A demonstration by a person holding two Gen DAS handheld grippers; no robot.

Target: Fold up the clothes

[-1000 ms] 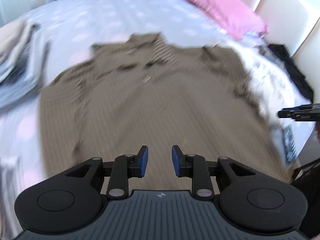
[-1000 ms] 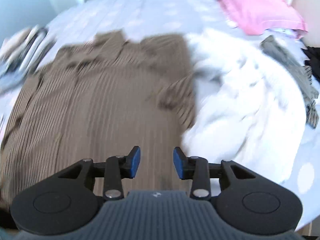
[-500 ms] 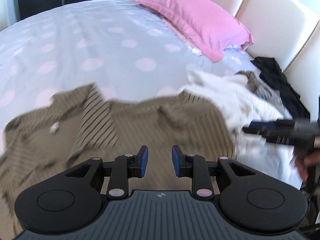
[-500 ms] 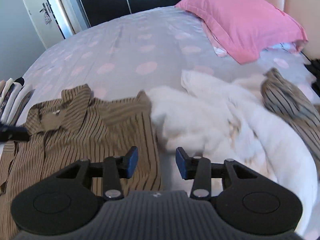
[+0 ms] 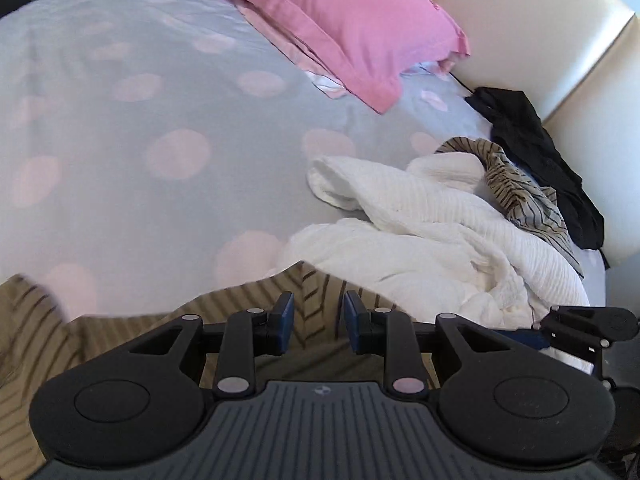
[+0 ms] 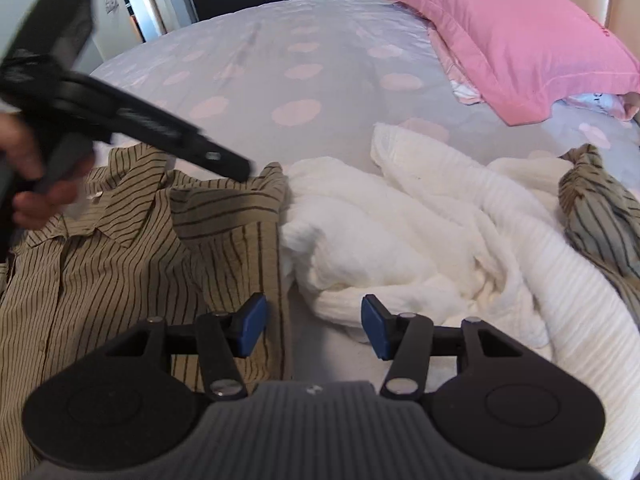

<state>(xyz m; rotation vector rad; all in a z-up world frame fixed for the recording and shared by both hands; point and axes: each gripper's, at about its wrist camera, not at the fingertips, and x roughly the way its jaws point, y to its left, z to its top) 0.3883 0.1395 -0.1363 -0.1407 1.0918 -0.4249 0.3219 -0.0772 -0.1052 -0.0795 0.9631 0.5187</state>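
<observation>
The striped shirt [image 6: 120, 264] lies flat on the polka-dot bedspread [image 6: 280, 80], collar away from us and buttoned front up, and we take it as our landmark for everything else. Nearest to us, our right gripper [image 6: 314, 330] hovers over the shirt's right edge, its jaws spread and just now widening, with nothing between them but that hem and a strip of bare bedspread. Our left gripper [image 5: 316, 322] hangs over the shirt's far right shoulder, its jaws narrowly parted and pinching nothing; in the right wrist view it reaches in over the collar, blurred, with a hand [image 6: 28, 184] behind it. Touching the shirt's right edge is a crumpled white garment [image 6: 420, 240], and just beyond that, further right of the shirt, a second striped piece [image 6: 600, 208] lies bunched. Well beyond the shirt, toward the headboard, the pink pillow [image 6: 520, 40] rests, with a dark garment [image 5: 540, 152] off to the right of it. We judge the first fold is about to start from this right side, and the risk sits there: the white garment presses against the hem, so a wide right jaw could catch both fabrics and drag the pile over the shirt. The left jaws, so narrowly parted, could also slide over the shoulder cloth without gathering it, leaving a skewed fold.
</observation>
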